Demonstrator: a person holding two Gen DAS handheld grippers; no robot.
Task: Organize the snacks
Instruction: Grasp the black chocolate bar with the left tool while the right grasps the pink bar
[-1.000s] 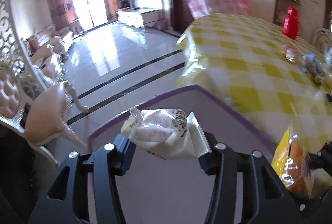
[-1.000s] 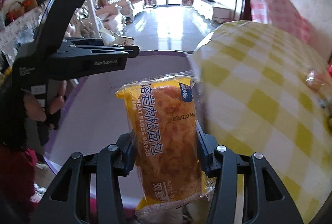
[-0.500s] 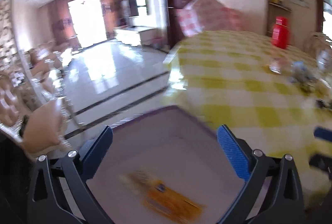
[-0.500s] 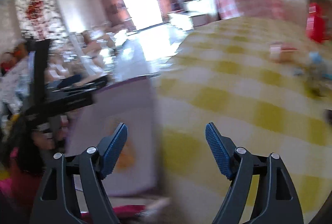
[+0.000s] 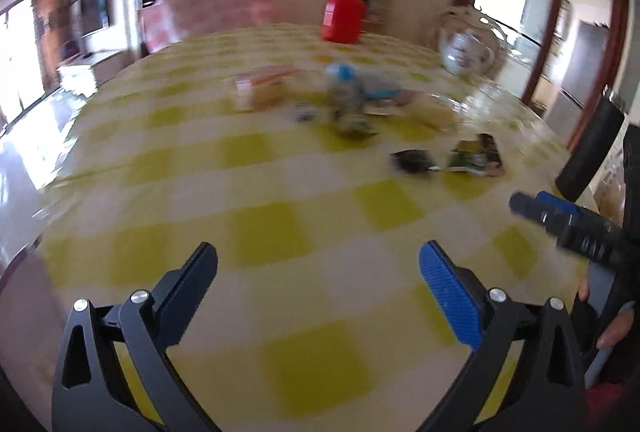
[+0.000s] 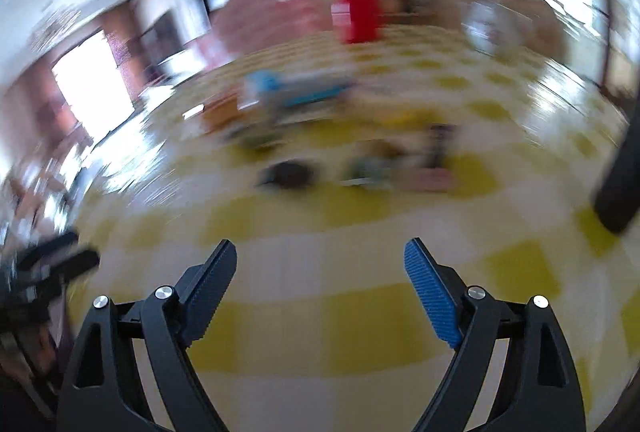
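Both views are motion-blurred. My left gripper (image 5: 318, 252) is open and empty above the yellow checked tablecloth (image 5: 280, 216). My right gripper (image 6: 320, 250) is open and empty over the same cloth (image 6: 360, 272); it also shows at the right edge of the left wrist view (image 5: 560, 216). Several snack packets lie far ahead near the table's middle: a pink and yellow packet (image 5: 260, 90), a blue-topped pile (image 5: 352, 92), a dark packet (image 5: 412, 162) and a green and dark packet (image 5: 476, 158). In the right wrist view the blurred pile (image 6: 296, 92) and dark packet (image 6: 288, 174) show.
A red flask (image 5: 344, 12) stands at the table's far side, with a white teapot (image 5: 466, 50) to its right. A pink checked chair cover (image 5: 200, 8) rises behind the far left edge. The table's left edge drops to a shiny floor (image 5: 24, 152).
Both grippers have let go of their snacks over the purple-rimmed bin and opened. Both have swung right, away from the bin, to face the table's snack pile.
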